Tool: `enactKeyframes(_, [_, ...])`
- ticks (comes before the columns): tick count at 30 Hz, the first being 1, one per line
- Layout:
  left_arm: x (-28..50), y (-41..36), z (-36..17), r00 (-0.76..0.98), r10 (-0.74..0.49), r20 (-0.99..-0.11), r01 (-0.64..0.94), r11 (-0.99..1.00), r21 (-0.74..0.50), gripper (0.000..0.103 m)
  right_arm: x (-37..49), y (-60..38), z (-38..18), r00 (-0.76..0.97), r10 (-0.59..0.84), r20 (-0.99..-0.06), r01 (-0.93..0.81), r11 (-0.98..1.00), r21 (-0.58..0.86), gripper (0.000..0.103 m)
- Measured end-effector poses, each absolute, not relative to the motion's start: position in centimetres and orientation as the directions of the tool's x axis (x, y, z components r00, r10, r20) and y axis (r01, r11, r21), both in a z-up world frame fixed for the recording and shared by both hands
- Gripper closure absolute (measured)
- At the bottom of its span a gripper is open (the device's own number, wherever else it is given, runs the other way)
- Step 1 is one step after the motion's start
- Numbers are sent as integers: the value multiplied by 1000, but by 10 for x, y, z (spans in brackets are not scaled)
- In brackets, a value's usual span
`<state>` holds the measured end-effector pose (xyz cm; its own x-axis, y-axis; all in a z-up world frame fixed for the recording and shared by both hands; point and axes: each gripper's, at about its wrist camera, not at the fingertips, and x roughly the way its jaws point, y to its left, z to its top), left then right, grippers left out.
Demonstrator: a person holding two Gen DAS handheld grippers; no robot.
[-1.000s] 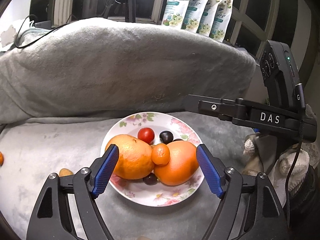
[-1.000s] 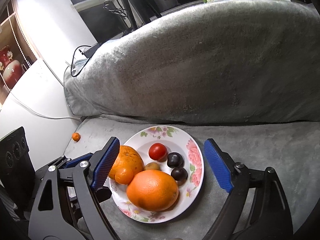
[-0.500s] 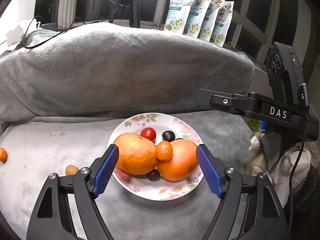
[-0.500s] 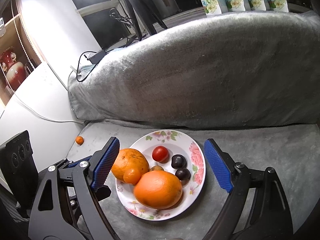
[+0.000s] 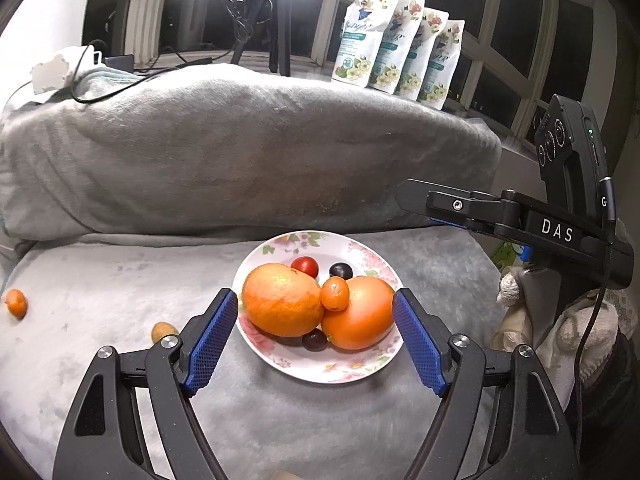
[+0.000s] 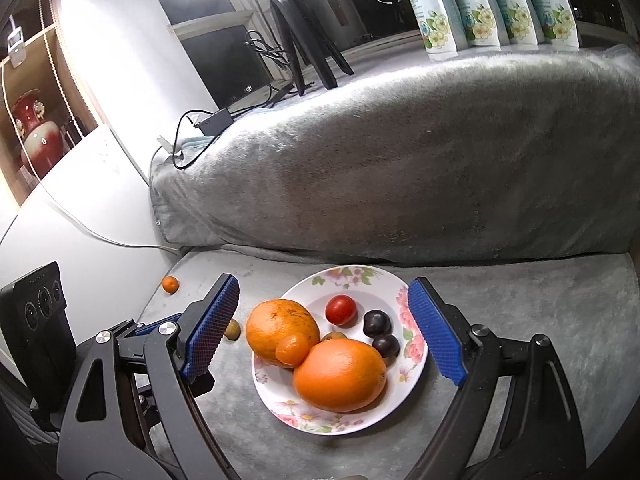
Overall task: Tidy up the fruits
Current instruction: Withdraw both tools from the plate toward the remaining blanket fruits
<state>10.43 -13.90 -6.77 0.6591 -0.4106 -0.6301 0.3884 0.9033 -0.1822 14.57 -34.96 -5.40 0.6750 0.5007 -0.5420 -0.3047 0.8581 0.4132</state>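
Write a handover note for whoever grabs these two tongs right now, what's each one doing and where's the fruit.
Left tongs: open, empty, hovering in front of the plate.
Right tongs: open, empty, also facing the plate.
Done: on the plate are two large oranges, a small orange fruit perched between them, a cherry tomato and dark plums.
Left: a small orange fruit and a brownish fruit lie on the grey blanket, off the plate to its left.

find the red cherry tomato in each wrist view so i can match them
Left wrist: the red cherry tomato sits at the plate's far side, behind the two big oranges.
Right wrist: the tomato is mid-plate, right of the far orange.
Shared landmark: the floral plate.
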Motion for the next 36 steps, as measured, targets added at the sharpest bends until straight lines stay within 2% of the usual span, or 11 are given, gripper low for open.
enactKeyframes(16, [87, -102, -58, 697, -392, -601, 348, 917, -195, 23, 130, -318, -40, 689, 504, -521, -345, 860, 376, 14])
enactKeyframes(27, [84, -55, -59, 726, -354, -590, 275, 935, -223, 23, 118, -267, -34, 687, 519, -509, -424, 855, 300, 14])
enactKeyframes(36, [81, 7, -66, 765, -269, -585, 160, 959, -232, 23, 120, -228, -39, 660, 529, -534, -462, 846, 267, 14])
